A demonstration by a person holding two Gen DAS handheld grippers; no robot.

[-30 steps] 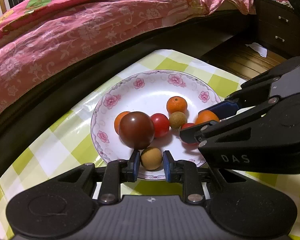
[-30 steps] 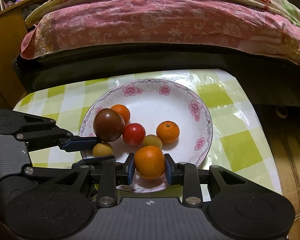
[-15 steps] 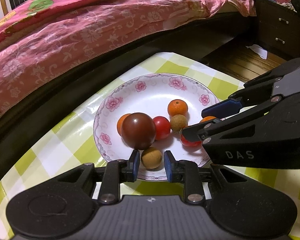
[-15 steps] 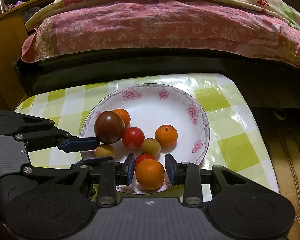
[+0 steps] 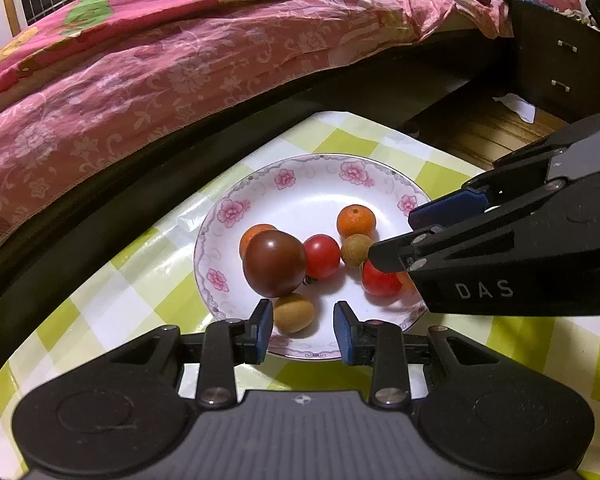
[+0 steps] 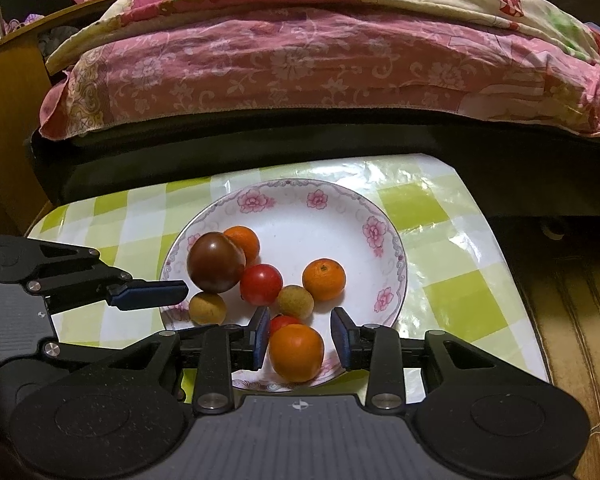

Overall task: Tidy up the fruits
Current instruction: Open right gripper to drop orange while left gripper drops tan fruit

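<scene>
on the flowered plate point(image 5: 236, 216), the tan fruit point(image 5: 294, 313) lies between the opening jaws of the left gripper point(image 5: 302, 330), unpressed; the orange point(image 6: 296, 353) likewise sits loose in the slightly parted right gripper point(image 6: 300, 338).

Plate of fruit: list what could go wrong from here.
1. The left gripper is opening around the tan fruit, which sits by the near rim of the plate; a nudge could roll it off.
2. The orange lies free between the right gripper pads, low on the rim slope; it may roll into the red tomato behind it.
3. The two grippers stand close together and could collide when pulling back.
</scene>
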